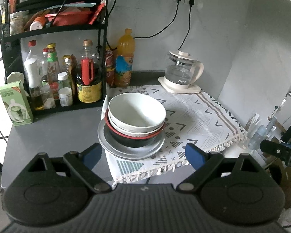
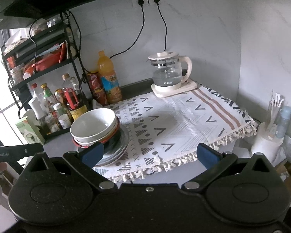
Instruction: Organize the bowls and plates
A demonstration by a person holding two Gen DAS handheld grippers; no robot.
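Observation:
A stack of dishes stands on the left edge of a patterned cloth (image 1: 199, 116): a white bowl (image 1: 135, 112) on top, a second white bowl under it, a red-rimmed black bowl (image 1: 130, 140), and a grey metal plate (image 1: 126, 151) at the bottom. My left gripper (image 1: 143, 155) is open and empty, just in front of the stack. In the right wrist view the stack (image 2: 95, 126) sits at left and the plate (image 2: 116, 151) shows beneath. My right gripper (image 2: 149, 153) is open and empty, in front of the cloth (image 2: 184, 120).
A black rack (image 1: 54, 62) of sauce bottles stands left of the stack. An orange drink bottle (image 1: 125, 58) and a glass kettle (image 1: 181, 71) stand at the back. A green box (image 1: 15, 104) sits at left. A white cup with utensils (image 2: 267, 143) stands at right.

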